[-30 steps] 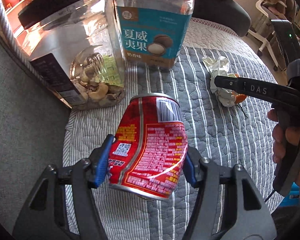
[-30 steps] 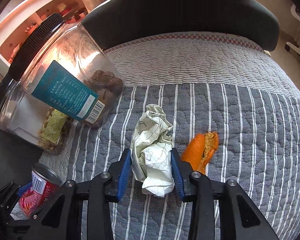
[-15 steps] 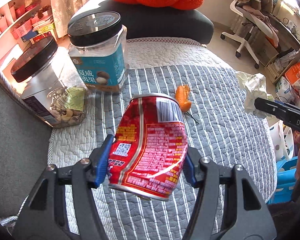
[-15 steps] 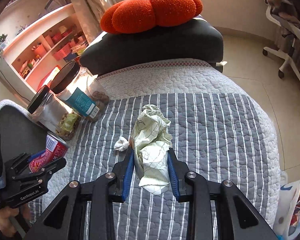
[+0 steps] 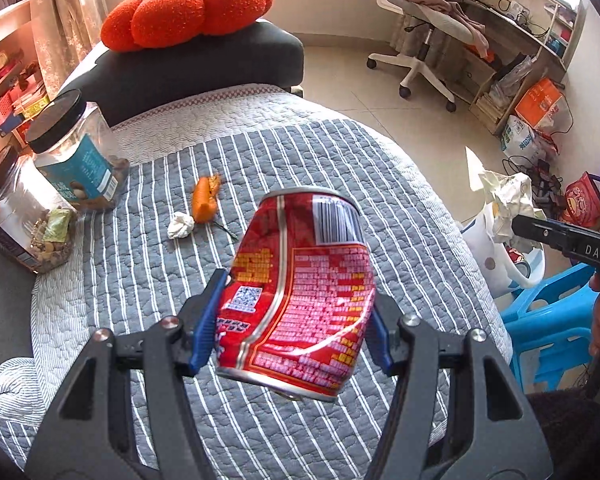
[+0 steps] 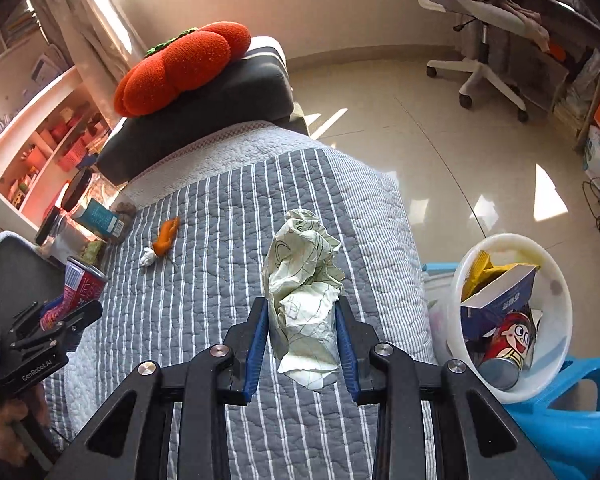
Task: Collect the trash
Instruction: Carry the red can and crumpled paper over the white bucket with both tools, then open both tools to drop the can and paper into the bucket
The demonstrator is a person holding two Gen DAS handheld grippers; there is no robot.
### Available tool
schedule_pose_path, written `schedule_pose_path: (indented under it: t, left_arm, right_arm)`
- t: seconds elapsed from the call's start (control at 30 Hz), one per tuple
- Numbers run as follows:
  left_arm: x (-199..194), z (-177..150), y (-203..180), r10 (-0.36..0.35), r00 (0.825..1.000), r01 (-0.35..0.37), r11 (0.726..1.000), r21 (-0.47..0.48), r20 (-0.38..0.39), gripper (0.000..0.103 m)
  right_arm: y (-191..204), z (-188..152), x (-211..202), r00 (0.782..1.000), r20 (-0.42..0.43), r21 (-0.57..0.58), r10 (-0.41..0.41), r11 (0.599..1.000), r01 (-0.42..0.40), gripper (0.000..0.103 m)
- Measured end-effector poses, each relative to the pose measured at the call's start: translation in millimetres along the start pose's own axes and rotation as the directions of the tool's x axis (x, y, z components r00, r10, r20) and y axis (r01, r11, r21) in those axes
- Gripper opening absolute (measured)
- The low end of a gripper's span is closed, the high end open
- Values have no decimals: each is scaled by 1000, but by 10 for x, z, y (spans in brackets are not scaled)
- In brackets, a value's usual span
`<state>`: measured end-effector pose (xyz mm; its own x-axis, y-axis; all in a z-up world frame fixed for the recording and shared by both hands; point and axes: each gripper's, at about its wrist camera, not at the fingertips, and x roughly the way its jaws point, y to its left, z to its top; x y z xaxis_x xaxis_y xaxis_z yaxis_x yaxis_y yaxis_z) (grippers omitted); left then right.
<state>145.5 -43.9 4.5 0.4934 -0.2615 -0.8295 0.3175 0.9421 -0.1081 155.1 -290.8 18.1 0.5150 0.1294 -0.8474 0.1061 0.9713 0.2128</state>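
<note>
Above the striped quilt (image 6: 227, 216), both loads hang in the air, mid-carry toward the white bin (image 6: 556, 292) at its right edge, standing on a blue stool (image 6: 572, 420). The left gripper (image 5: 289, 332) has its jaws clamped on a dented red can (image 5: 300, 292), long axis upright, barcode end tilted away. The right gripper (image 6: 302, 344) pinches a paper wad (image 6: 304, 300), long axis pointing forward. Next, I judge: swing over the bin, release.

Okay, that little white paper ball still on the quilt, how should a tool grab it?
Come straight down on the small white paper ball and pinch its middle. It is a loose wad lying on the quilt, with the orange scrap close beside it, so close along the side away from that.
</note>
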Motion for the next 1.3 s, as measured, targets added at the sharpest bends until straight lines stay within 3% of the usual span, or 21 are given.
schedule_pose_path:
  t: [0.17, 0.43, 0.63, 0.8, 1.0, 1.1, 1.13, 1.17, 1.3]
  left_arm:
    - [81, 108, -548, -50, 998, 48, 996, 81, 26, 63]
    - [446, 257, -1324, -142, 990, 141, 979, 150, -4, 63]
    - [707, 317, -2014, -248, 968, 251, 950, 184, -36, 63]
    - [886, 284, -2498, -332, 941, 337, 909, 245, -62, 63]
    - [1080, 249, -2821, -397, 915, 397, 859, 324, -69, 63]
    - [1166, 256, -2863, -450, 890, 448, 828, 338, -77, 67]
    - [1199, 268, -2850, -454, 887, 455, 828, 327, -85, 79]
    - [1220, 278, -2836, -448, 890, 451, 834, 317, -85, 84]
    - [1180, 321, -2785, -454, 887, 458, 837, 300, -89, 86]
  right_arm:
    - [-534, -85, -278, 999, 33, 74, -2, 997, -1, 34]
    - [-1467, -247, -517, 998, 40, 243, -52, 969, 40, 34]
    - [-1979, -359, -620, 994, 22, 297, -108, 950, 97, 35]
    - [-2256, -426, -633, 991, 6, 333, -132, 935, 122, 35]
    - [-2438, -471, -593, 988, -14, 334, -155, 930, 151, 35]
    - [-2467, -477, -544, 987, -27, 335, -161, 928, 160, 36]
    - [-2474, -477, -536, 986, -29, 335, -162, 928, 162, 36]
    - [-2465, -468, -518, 986, -31, 334, -163, 928, 164, 36]
    - [-2470, -459, -494, 986, -34, 332, -163, 929, 165, 38]
